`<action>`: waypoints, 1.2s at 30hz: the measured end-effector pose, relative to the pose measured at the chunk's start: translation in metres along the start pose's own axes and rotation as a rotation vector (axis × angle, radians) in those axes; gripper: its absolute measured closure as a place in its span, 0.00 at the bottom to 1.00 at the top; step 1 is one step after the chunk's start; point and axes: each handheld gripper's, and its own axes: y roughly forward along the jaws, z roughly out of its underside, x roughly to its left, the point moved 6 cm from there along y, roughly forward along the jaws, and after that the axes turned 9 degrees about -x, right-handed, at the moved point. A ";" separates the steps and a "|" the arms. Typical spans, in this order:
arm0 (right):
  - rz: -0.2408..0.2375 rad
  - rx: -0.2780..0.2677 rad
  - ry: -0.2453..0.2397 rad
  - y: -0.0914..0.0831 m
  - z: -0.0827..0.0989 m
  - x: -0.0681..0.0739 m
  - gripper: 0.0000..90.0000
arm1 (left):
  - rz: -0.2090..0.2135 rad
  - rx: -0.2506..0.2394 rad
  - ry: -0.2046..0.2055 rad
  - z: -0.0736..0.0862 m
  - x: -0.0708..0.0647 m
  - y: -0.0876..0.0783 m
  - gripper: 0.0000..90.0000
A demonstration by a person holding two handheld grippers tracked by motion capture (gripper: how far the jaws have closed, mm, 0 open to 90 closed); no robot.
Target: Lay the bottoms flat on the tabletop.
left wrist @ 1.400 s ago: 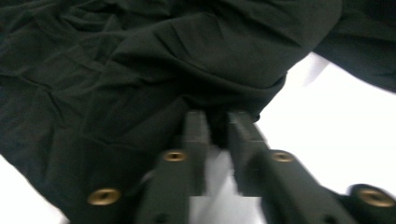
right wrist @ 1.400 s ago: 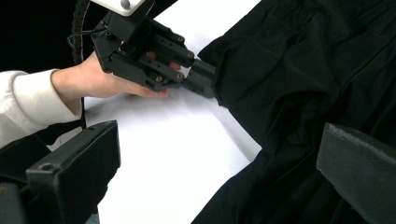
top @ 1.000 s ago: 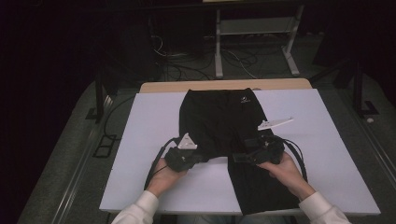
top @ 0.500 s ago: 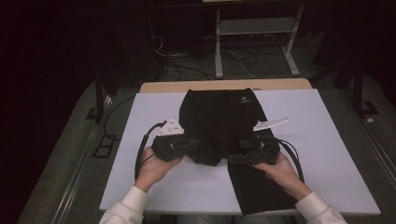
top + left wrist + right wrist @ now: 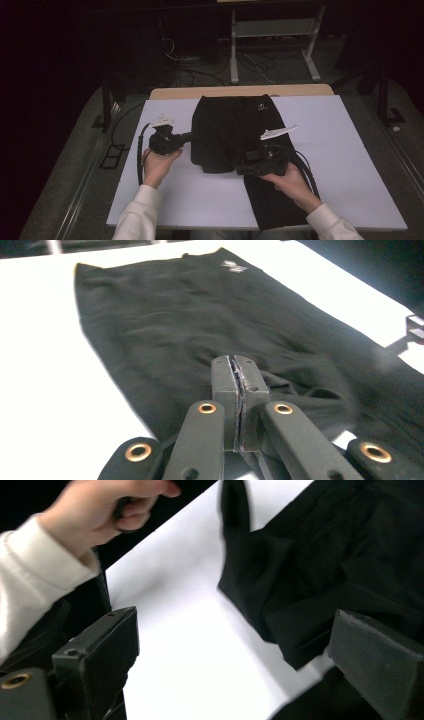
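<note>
A white-topped desk (image 5: 350,165) with a wooden far edge stands in a dark room. At twelve o'clock, a pale metal frame (image 5: 272,35) and loose cables (image 5: 200,70) lie on grey floor (image 5: 75,165).

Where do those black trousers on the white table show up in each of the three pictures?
High view: the black trousers lie mid-table, one leg folded up, one running to the near edge.
Left tool view: they fill the upper middle, beyond the shut tips.
Right tool view: upper right, a folded edge.
Shared landmark: the white table.
</note>
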 end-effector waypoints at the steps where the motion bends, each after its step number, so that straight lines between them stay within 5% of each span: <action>1: -0.005 0.002 0.001 0.003 0.000 0.002 0.07 | -0.021 -0.002 -0.026 0.004 0.009 0.001 0.98; 5: -0.033 0.019 -0.002 0.019 0.000 0.008 0.11 | -0.067 0.012 -0.116 0.023 0.034 0.004 0.98; 11: -0.050 0.036 -0.008 0.048 -0.003 0.016 0.17 | -0.114 0.030 -0.137 0.032 0.052 0.001 0.98; 16: -0.008 0.057 -0.026 0.069 -0.004 0.012 0.27 | -0.142 0.021 -0.164 0.035 0.062 -0.001 0.98; 20: 0.009 0.082 0.015 0.074 0.006 0.005 0.32 | -0.149 0.027 -0.163 0.037 0.065 -0.003 0.98; 28: 0.034 0.069 -0.061 0.084 0.009 0.004 0.41 | -0.153 0.029 -0.169 0.039 0.066 -0.001 0.98; 36: 0.164 0.165 -0.160 0.121 0.014 -0.006 0.45 | -0.138 0.037 -0.151 0.038 0.060 0.001 0.98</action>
